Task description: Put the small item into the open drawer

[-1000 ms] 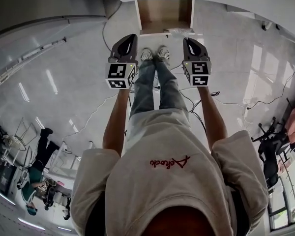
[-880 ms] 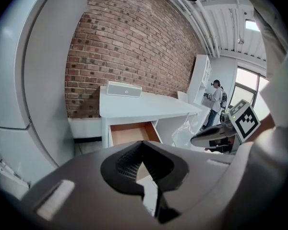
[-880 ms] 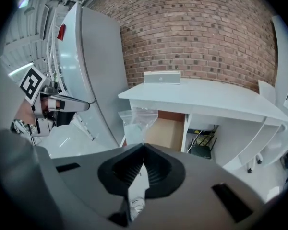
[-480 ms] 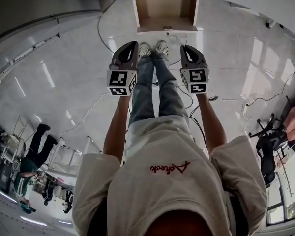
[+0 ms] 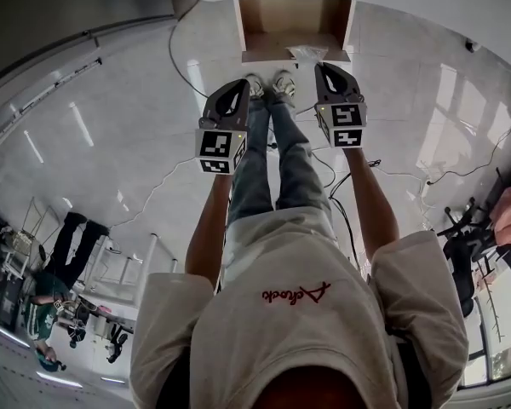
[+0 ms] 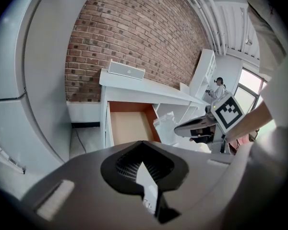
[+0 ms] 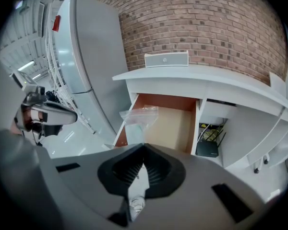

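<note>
— Well, where's the clear bag [image 7: 139, 116]?
— Pinched in the right claw [image 7: 140, 150], held up at the open drawer's [image 7: 175, 123] front edge.
— And the left claw [image 6: 143, 150]?
— Jaws together, nothing in them.

You wear a beige short-sleeved T-shirt [image 5: 298, 331] with red script across it, blue jeans [image 5: 277, 169] and pale sneakers [image 5: 257, 86], and your left gripper [image 5: 238, 87] and right gripper [image 5: 325, 69] are dark grey shells, each bearing a white cube [image 5: 220, 150] printed with black square markers.
</note>
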Tool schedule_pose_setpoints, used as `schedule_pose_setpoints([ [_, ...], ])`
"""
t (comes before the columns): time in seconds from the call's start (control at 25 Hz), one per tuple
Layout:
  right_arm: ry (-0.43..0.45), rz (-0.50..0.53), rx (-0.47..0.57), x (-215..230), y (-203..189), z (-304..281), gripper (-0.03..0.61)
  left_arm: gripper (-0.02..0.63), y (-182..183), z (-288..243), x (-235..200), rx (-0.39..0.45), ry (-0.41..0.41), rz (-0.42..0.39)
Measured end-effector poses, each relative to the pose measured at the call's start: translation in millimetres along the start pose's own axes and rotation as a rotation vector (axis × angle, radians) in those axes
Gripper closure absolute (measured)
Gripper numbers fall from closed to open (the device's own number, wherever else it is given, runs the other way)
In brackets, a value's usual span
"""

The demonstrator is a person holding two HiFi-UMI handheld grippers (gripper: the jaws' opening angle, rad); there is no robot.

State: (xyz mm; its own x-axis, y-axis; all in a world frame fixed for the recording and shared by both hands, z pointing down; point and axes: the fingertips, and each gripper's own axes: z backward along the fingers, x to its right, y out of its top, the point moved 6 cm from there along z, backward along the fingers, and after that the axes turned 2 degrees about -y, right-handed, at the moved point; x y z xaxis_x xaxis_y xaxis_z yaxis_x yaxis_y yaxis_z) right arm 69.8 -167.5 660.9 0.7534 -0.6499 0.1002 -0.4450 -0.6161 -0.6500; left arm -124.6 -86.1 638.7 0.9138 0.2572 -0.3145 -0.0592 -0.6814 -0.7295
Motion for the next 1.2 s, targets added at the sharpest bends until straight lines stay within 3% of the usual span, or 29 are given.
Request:
schedule_pose_setpoints([
  [0.28, 0.014, 0.046, -0.015, 13.2, 22.3, -46.8, 0.566, 0.604, -5.7, -9.0, -5.4, -0.021, 0.001, -0.009],
  [0.68, 0.050, 0.199, -0.090, 22.9, 33.0, -103.6, 0.566, 0.604, -16.3, -7.6, -6.1, -0.038, -0.002, 0.031],
  [1.2, 0.153, 0.764, -0.293, 4.8, 16.1, -166.5, 0.566, 0.604, -29.6, -4.3, -4.8, -0.056, -0.010, 0.050],
])
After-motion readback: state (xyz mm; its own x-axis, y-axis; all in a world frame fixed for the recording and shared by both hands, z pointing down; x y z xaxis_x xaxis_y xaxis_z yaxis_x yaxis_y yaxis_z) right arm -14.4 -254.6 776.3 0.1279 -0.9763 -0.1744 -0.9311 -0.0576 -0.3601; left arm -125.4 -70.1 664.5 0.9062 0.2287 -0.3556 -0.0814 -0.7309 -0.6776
